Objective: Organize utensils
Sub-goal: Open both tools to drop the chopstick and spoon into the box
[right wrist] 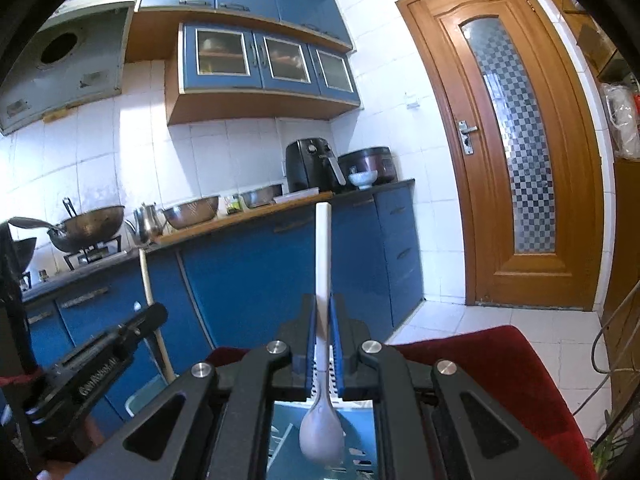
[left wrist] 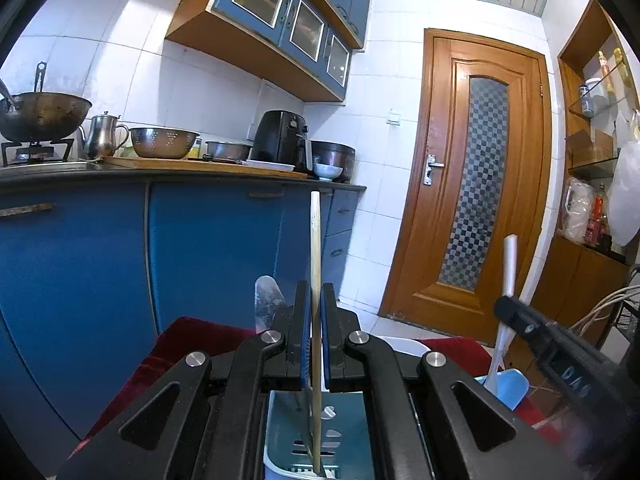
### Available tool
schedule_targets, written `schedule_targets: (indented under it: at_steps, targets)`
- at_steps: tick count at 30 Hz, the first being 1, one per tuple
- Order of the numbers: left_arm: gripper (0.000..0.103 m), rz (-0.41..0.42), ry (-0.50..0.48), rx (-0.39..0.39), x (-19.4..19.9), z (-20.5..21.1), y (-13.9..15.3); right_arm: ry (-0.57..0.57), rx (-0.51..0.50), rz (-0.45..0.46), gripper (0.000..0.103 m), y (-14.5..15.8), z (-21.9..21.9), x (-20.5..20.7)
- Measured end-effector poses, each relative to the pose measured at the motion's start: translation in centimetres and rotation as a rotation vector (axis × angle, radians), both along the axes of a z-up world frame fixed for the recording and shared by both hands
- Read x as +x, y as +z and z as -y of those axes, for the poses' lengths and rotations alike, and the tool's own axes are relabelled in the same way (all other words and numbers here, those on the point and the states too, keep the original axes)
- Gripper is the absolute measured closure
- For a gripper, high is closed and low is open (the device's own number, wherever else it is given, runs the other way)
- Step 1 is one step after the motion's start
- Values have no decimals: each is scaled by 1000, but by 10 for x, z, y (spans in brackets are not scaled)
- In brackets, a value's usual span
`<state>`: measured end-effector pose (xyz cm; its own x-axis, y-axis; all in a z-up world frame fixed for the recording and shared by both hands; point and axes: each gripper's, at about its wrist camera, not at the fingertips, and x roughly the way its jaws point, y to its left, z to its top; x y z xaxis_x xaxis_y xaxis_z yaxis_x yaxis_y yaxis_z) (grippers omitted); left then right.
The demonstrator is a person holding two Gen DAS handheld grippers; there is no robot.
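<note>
Spoon (right wrist: 322, 436) bowl — right view only, perhaps.

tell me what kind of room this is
A home kitchen, most likely. A wok sits on a gas burner on the counter, an air fryer and a rice cooker stand further along, and blue cabinets run above and below.

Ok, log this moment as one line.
left gripper: shut on wooden chopstick | right gripper: shut on white spoon | both over blue utensil basket
</note>
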<state>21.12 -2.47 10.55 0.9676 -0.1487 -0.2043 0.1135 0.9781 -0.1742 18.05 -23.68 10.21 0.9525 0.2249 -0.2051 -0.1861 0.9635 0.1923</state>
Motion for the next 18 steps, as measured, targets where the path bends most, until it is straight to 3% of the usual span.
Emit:
schedule_targets:
  at_steps: [7,9,11,18]
  targets:
    - [97,-19,-45,17,-2,5,1,12,-15,-53,93,-7,-1,-2]
    - [81,-26,-51,19,-2,6,3,17,7,-64,91,-7,1,-4]
    - [69,-33,-60,19,-4,6,4,23,37,-69,82,-4,6,-7]
    - [68,-51,-72,12,-19,3,11,27,73,-56,79,11,13,-28]
